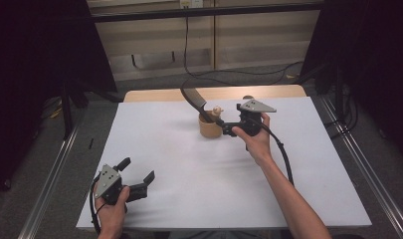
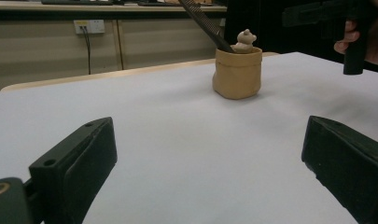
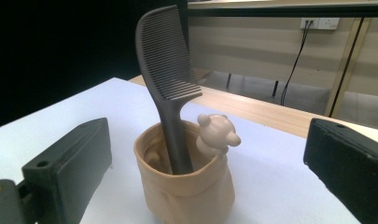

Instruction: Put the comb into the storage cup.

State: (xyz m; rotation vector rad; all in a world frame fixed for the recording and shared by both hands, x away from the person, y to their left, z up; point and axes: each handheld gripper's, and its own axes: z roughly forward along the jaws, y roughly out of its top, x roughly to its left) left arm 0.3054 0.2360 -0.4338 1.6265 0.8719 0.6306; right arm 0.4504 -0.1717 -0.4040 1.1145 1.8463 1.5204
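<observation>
A tan, pouch-shaped cup stands on the white tabletop, a little behind its middle. A dark comb stands in the cup with its handle down and leans to the left. A small tan bear figure sits on the cup's rim. My right gripper is just right of the cup and open; in the right gripper view its jaws flank the cup and comb without touching them. My left gripper rests open near the front left corner, with nothing between its jaws.
A strip of wooden tabletop shows behind the white sheet. Metal rails run along both sides of the table. Cables lie on the floor behind, below a wall with a socket.
</observation>
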